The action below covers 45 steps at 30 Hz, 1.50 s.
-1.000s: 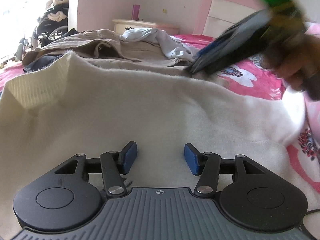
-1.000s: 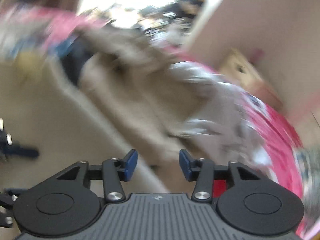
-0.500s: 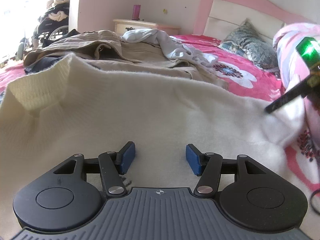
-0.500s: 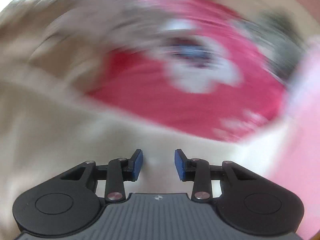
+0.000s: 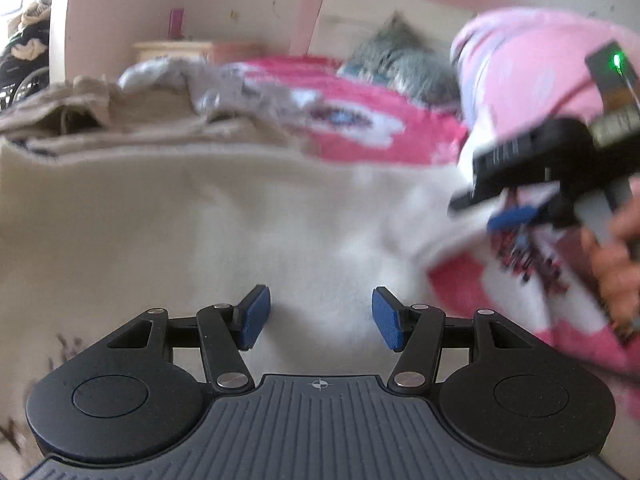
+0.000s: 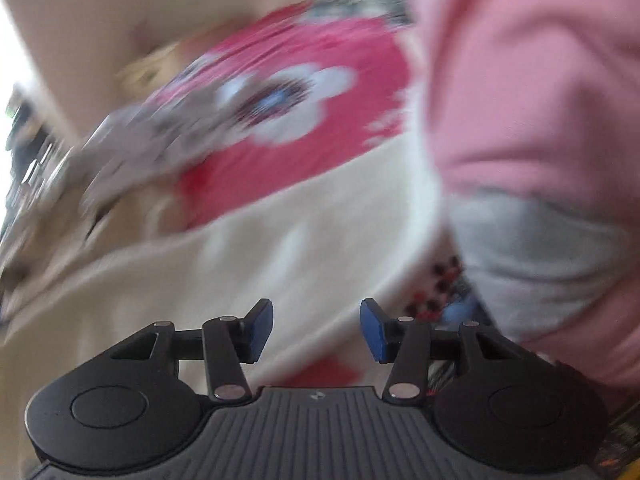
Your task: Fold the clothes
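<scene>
A cream knit sweater [image 5: 200,220] lies spread on the bed, and the left wrist view is filled with it. My left gripper [image 5: 320,322] hovers just over its near part, open, with only flat fabric showing between the blue pads. My right gripper [image 5: 512,216], held in a hand [image 5: 616,264], is at the sweater's right edge. In the right wrist view the right gripper [image 6: 316,330] has its jaws opening, with nothing pinched between them; the cream sweater [image 6: 240,264] and the red sheet lie under it. Both views are blurred.
A red floral bedsheet [image 5: 360,128] covers the bed. Beige garments [image 5: 100,116] and a grey-white one [image 5: 160,72] are piled behind the sweater. Pink fabric [image 6: 540,80] with grey under it looms at the right. A pillow [image 5: 400,64], a pink headboard and a nightstand [image 5: 172,48] stand at the back.
The right gripper has swung from above the clothes pile down to the sweater's right edge, rolling as it went. The left view has shifted to the right. The left jaws stayed apart.
</scene>
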Available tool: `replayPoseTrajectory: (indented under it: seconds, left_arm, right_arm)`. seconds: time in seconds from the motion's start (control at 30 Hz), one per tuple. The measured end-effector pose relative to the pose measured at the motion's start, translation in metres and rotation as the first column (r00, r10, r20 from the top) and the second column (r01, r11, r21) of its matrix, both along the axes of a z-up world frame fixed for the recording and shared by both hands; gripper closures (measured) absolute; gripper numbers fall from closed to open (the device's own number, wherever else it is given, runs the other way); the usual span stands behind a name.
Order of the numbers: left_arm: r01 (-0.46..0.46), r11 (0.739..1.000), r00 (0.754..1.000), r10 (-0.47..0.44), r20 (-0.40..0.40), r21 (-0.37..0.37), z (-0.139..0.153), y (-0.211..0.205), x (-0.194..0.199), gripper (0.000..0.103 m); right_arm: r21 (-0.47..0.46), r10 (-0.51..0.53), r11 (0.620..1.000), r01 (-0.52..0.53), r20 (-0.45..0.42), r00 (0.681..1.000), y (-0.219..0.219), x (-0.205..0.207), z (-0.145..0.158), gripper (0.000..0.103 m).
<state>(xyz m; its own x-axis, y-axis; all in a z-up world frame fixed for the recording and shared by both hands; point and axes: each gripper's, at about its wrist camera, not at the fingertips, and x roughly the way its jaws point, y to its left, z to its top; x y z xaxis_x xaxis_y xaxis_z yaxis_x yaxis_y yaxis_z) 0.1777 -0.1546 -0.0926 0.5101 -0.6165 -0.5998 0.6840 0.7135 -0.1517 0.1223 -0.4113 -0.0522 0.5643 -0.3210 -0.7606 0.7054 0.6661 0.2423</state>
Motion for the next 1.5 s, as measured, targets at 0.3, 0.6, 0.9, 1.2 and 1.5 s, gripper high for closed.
replayPoseTrajectory:
  seconds: [0.3,0.6,0.9,1.2,1.5]
  left_arm:
    - [-0.002,1.000,1.000,0.002,-0.007,-0.015,-0.008,0.003,0.002,0.046]
    - [-0.002,0.999,1.000,0.002,-0.011,-0.045,-0.010,0.005,0.002,0.045]
    - [-0.003,0.999,1.000,0.002,-0.013,-0.053,-0.010,0.006,0.002,0.045]
    - [-0.003,0.997,1.000,0.002,-0.014,-0.072,-0.011,0.008,0.002,0.045]
    - [-0.004,0.995,1.000,0.002,-0.022,-0.095,-0.013,0.011,0.003,0.045]
  right_arm:
    - [-0.040,-0.268,0.961,0.274,0.110,0.957,-0.026,0.016,-0.027,0.053]
    - [-0.041,-0.157,0.984,0.171,0.229,0.961,-0.024,0.003,-0.019,0.102]
    - [0.002,-0.303,0.952,0.308,0.183,0.935,-0.010,-0.043,-0.003,0.055]
    - [0.076,-0.471,0.882,0.465,0.165,0.867,-0.040,-0.025,-0.051,0.046]
    - [0.217,-0.467,0.882,0.419,0.270,0.842,-0.048,-0.036,-0.054,0.090]
